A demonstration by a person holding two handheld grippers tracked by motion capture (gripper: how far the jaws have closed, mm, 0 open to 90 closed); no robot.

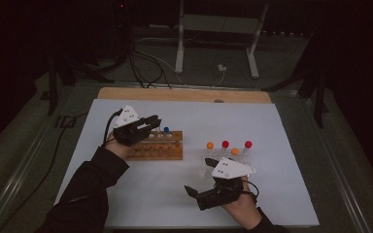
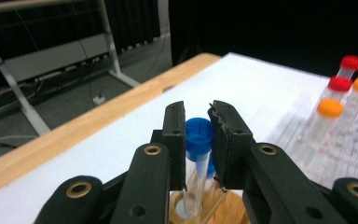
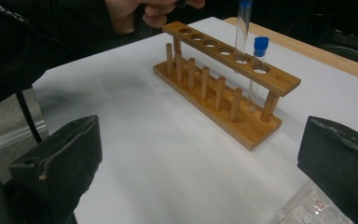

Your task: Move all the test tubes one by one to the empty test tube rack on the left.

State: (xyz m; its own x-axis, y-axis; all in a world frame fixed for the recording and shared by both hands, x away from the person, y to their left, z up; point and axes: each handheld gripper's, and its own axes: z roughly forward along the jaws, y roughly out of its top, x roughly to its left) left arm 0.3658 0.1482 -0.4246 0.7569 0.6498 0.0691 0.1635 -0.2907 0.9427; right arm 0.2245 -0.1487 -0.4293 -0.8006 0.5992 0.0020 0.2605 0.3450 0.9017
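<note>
My left gripper (image 1: 153, 121) hovers over the right part of the wooden tube rack (image 1: 158, 150). It is shut on a clear tube with a blue cap (image 2: 199, 135), pads pressing just below the cap. The tube's lower end reaches down into a rack hole (image 3: 241, 59). A second blue-capped tube (image 3: 259, 70) stands in the neighbouring hole toward the rack's end. My right gripper (image 1: 199, 175) rests near the table's front, its jaws wide apart with nothing between them (image 3: 200, 158), pointing toward the rack.
A clear plastic rack (image 1: 213, 167) right of the wooden one holds several tubes with orange and red caps (image 2: 340, 102). The white mat (image 1: 272, 126) lies on a wooden table edge (image 1: 184, 94). Cables and a metal stand (image 1: 218, 29) lie beyond.
</note>
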